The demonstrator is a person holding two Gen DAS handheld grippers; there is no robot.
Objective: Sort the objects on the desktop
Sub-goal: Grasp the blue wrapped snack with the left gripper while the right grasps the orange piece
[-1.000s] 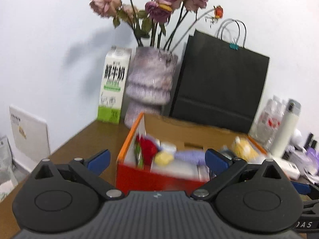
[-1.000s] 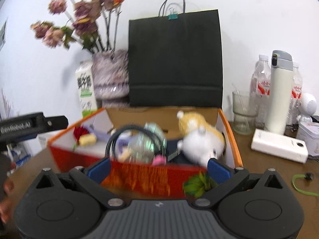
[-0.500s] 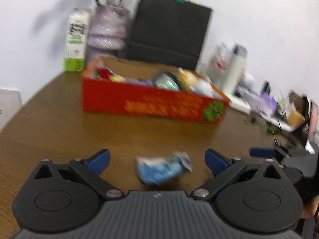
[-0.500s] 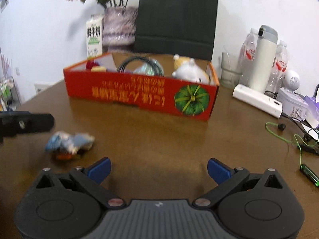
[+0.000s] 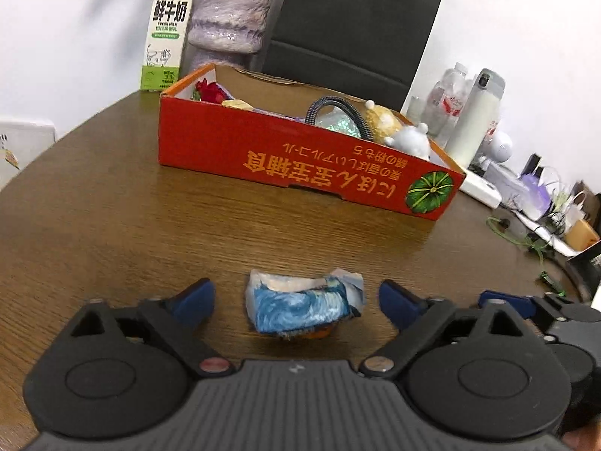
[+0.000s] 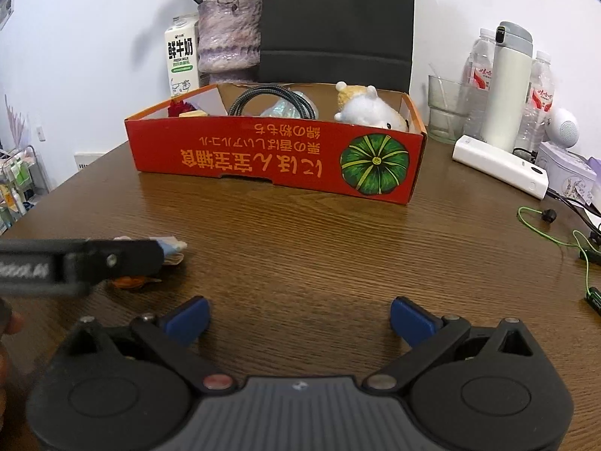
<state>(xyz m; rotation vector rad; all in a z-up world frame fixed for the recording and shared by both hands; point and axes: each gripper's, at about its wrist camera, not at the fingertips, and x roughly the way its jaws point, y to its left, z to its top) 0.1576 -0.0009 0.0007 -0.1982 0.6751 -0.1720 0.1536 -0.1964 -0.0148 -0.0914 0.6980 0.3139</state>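
A: The blue packet (image 5: 305, 305) is straddled on the table (image 5: 112, 225); the left gripper (image 5: 296, 298) is being closed, pads not yet touching.

B: Right gripper (image 6: 299, 319) is spread, empty. A firm pinch seems called for, then the red box (image 5: 300, 165).

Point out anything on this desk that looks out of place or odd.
A crumpled blue packet lies alone on the table, outside the red box holding the other things. The red box's print is upside down.
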